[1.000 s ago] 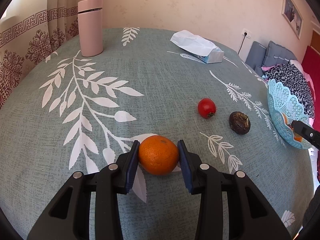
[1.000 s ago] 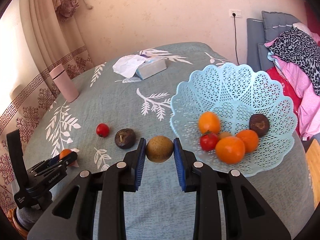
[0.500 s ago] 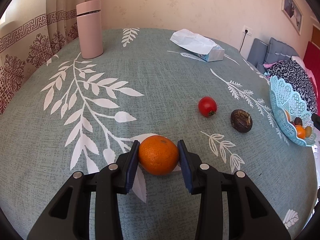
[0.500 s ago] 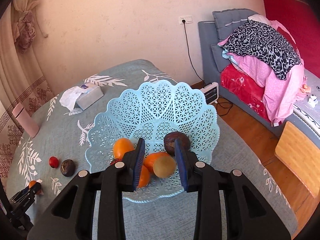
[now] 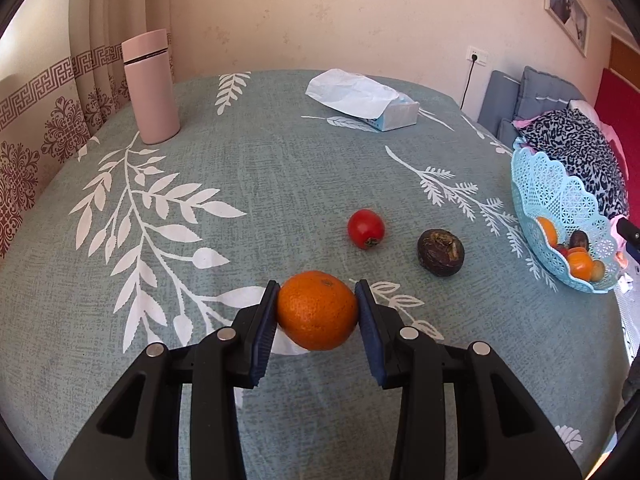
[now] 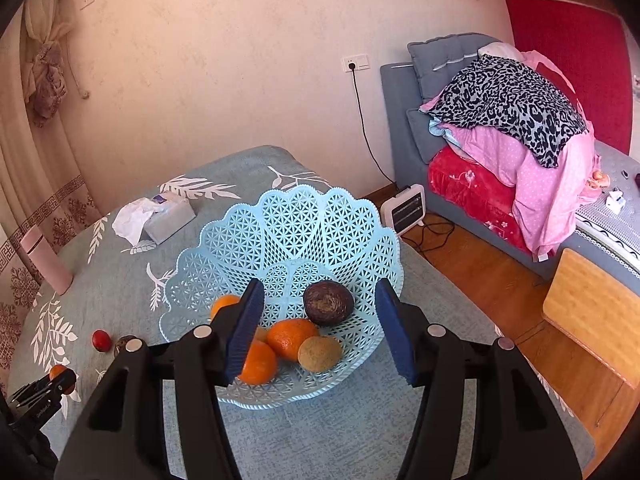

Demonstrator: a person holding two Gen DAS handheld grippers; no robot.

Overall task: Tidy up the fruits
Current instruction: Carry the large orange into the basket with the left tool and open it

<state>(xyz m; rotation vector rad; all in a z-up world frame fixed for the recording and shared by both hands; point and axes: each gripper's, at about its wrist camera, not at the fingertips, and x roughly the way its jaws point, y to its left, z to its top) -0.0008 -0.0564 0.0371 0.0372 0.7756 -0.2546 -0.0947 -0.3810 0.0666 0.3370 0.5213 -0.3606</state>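
Two fruits are left loose on the table (image 5: 248, 168) — a red tomato (image 5: 366, 228) and a dark round fruit (image 5: 440, 252) — while the left claw (image 5: 316, 312) is clamped on an orange (image 5: 317, 310) just above the cloth. The step in hand looks like carrying it to the blue basket (image 6: 296, 224). The right claw (image 6: 320, 320) hangs over that basket, jaws wide apart and empty, so it should clear out first. A pink flask (image 5: 151, 86) and tissue box (image 5: 372, 106) stand well apart.
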